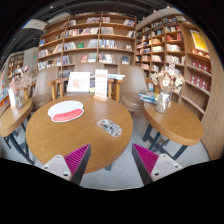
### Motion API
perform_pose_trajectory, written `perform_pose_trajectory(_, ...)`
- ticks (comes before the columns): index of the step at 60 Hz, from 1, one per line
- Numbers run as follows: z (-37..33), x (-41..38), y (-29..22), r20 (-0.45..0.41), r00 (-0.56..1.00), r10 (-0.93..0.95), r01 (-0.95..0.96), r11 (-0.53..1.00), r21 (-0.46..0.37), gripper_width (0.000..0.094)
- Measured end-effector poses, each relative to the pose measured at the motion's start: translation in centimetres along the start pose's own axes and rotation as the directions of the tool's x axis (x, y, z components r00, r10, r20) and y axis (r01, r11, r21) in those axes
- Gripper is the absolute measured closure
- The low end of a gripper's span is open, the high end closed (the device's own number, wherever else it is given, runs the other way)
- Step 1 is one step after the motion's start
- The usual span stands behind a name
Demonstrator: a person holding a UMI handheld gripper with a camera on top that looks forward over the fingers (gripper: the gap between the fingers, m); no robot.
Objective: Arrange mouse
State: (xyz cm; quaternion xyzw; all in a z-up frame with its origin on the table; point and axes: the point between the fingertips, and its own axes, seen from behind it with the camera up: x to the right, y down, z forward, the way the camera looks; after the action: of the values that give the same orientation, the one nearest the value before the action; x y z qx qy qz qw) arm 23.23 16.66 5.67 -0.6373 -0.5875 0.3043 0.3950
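Scene: a library-like room with bookshelves point(95, 40) along the far walls and a round wooden bench point(75, 135) just ahead of the gripper.
Gripper: the gripper point(112, 160) hangs above the near edge of the bench, fingers spread wide, pink pads facing each other, nothing between them.
Mouse: a small dark-and-pale object point(110, 127) lies on the bench beyond the fingers, a little toward the right-hand finger; it looks like the mouse, though it is too small to be sure.
Mouse pad: a white oval mat with a red patch point(66, 111) rests on the far left part of the bench, apart from the mouse.
Direction: from the gripper the mouse lies straight ahead and lower down, near the midline between the fingers.
Long axis: it seems to run slantwise, from near-right to far-left, but I cannot tell for certain.
Other things: a second bench point(175, 122) to the right carries a vase of flowers point(164, 92); another bench with flowers point(15, 95) stands at the left; chairs point(85, 85) sit behind the round bench.
Next move, as I judge it: go forward and down over the mouse, turning so the fingers straddle its narrow sides.
Risk: a slantwise mouse may slip sideways if pinched off-axis.
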Motion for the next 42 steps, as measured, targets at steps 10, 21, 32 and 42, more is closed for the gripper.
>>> perform_pose_trajectory(10,3.4,0.6,-0.4,0.012,1.0,0.01,-0.01,1.0,-0.025,0.0084)
perform_pose_trajectory(21,7.3,0.7,-0.1,0.018,1.0,0.01,-0.009,0.997,-0.071,0.0085)
perform_pose_trajectory(32,11.3,1.2,-0.1,0.006,1.0,-0.007,0.008,0.996,-0.089,0.0083)
perform_pose_trajectory(42,14.0,1.5,0.0,0.012,1.0,0.012,-0.01,0.994,-0.107,0.0081)
